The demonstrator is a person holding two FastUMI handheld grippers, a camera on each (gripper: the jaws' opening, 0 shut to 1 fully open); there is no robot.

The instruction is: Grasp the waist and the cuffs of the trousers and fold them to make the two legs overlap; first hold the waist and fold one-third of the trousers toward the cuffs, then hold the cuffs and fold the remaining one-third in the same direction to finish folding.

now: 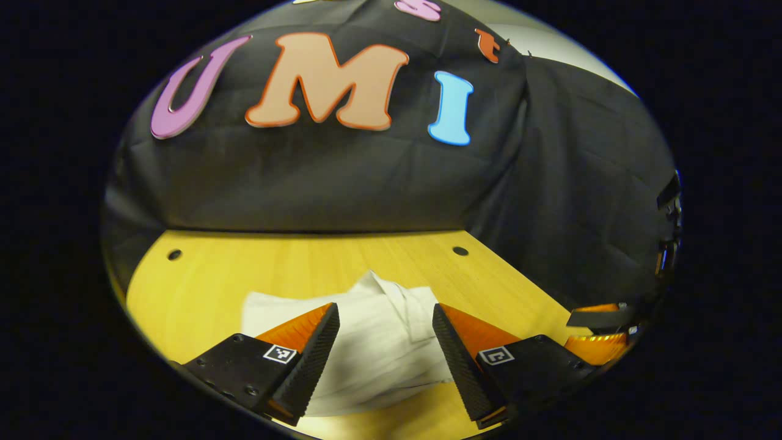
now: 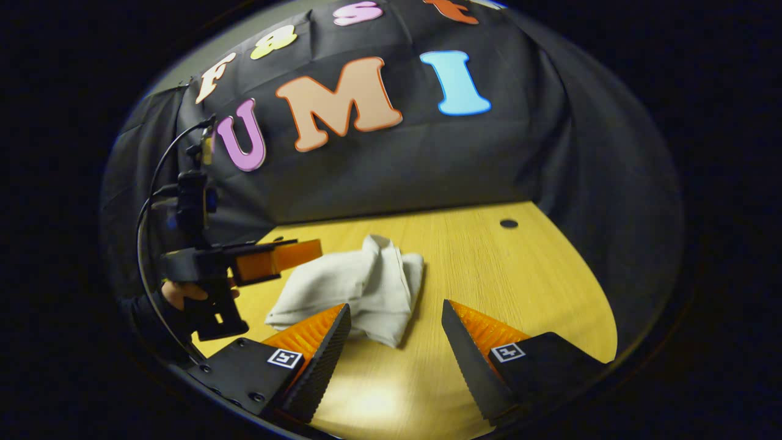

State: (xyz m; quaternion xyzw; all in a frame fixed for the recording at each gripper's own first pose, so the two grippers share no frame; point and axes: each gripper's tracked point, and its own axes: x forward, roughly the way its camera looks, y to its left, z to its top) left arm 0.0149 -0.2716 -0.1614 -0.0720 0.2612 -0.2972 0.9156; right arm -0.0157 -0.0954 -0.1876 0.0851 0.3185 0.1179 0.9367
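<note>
On table (image 2: 489, 269) — one trousers (image 2: 360, 287) heap

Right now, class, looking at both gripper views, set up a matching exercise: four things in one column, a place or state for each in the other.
1. trousers
2. left gripper
3. right gripper
4. table

a. open, over bare wood
b. yellow wood with round holes
c. open, pale cloth between its fingers
d. bunched in a heap

Pairs: 1-d, 2-c, 3-a, 4-b

Lab recording booth: black cloth wall (image 1: 342, 177) across the upper frame, wooden table (image 2: 489, 275) with drilled holes (image 2: 508, 223) below.
</note>
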